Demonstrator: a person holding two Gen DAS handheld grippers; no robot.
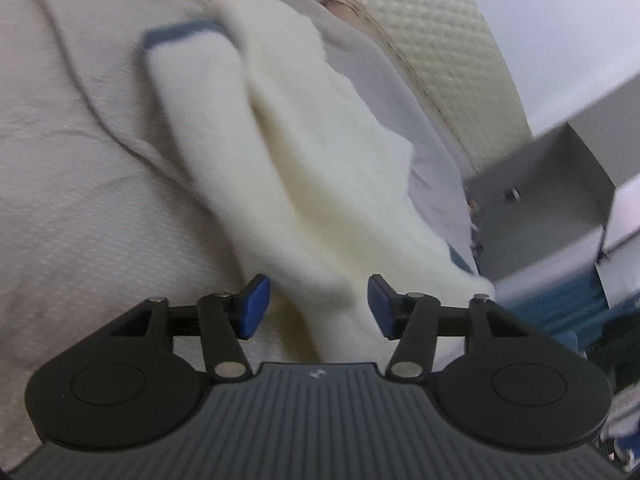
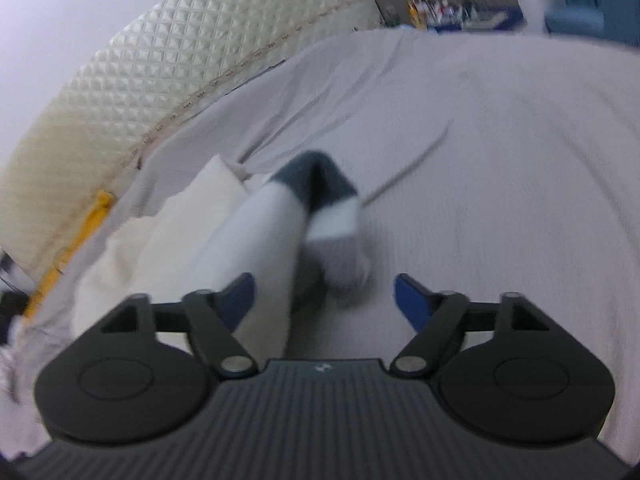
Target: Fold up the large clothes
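Observation:
A cream-white fleecy garment (image 1: 320,152) lies bunched along the grey bed sheet (image 1: 80,160). One sleeve with a navy cuff (image 1: 180,34) stretches away from me. My left gripper (image 1: 319,304) is open, and the near end of the garment runs loosely between its blue pads (image 1: 252,308). In the right wrist view a white sleeve (image 2: 264,236) lies doubled over, its dark navy cuff (image 2: 316,184) at the far end. My right gripper (image 2: 324,300) stands wide open just behind it. The sleeve brushes past the left finger and nothing is gripped.
A quilted cream headboard (image 2: 132,80) runs along the bed's edge, with a yellow strip (image 2: 76,240) at its foot. A grey open box (image 1: 540,200) stands beside the bed. Small cluttered items (image 2: 448,12) sit beyond the far side of the sheet (image 2: 500,160).

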